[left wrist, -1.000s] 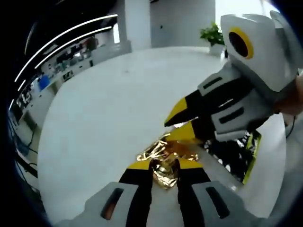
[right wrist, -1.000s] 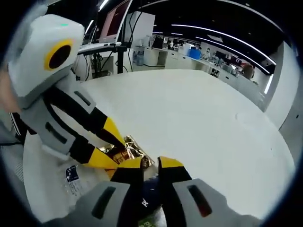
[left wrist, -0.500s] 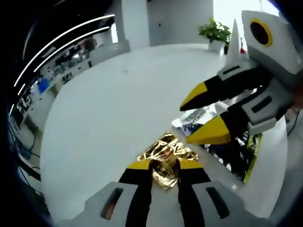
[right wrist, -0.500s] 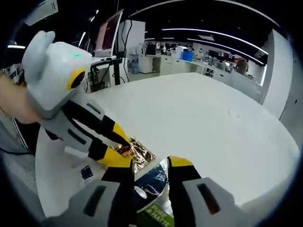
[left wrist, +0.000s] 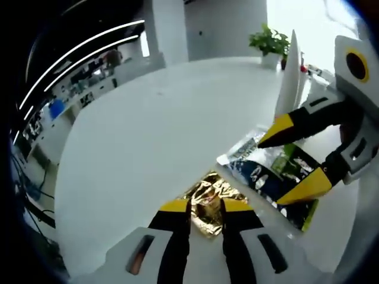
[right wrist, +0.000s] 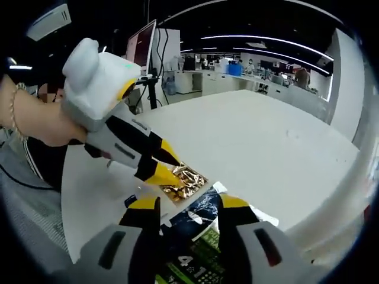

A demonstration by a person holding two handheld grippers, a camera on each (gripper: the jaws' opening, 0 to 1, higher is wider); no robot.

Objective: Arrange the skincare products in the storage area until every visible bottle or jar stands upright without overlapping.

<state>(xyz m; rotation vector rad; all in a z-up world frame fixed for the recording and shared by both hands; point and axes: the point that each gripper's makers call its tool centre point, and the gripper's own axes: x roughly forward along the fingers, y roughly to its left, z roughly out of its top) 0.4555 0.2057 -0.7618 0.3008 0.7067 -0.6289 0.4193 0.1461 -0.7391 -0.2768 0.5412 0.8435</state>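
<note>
A crumpled gold foil packet (left wrist: 214,190) lies on the white table (left wrist: 154,124), and my left gripper (left wrist: 206,206) is shut on its near edge. Beside it a dark blue and green sachet (left wrist: 263,171) lies flat, with my right gripper (left wrist: 291,157) open over it, one jaw on each side. In the right gripper view, that sachet (right wrist: 195,220) sits between the wide-apart jaws of my right gripper (right wrist: 188,203). There my left gripper (right wrist: 164,164) comes in from the left, pinching the gold foil packet (right wrist: 188,180).
A tall white pointed object (left wrist: 290,74) and a potted plant (left wrist: 266,40) stand at the table's far side. A person's hand (right wrist: 35,118) holds the left gripper. A monitor (right wrist: 141,42) stands beyond the table edge (right wrist: 77,195). The table stretches bare ahead.
My right gripper has opened and drawn back from the gold packet; the sachet now lies flat between its spread jaws. The left gripper keeps its hold on the foil.
</note>
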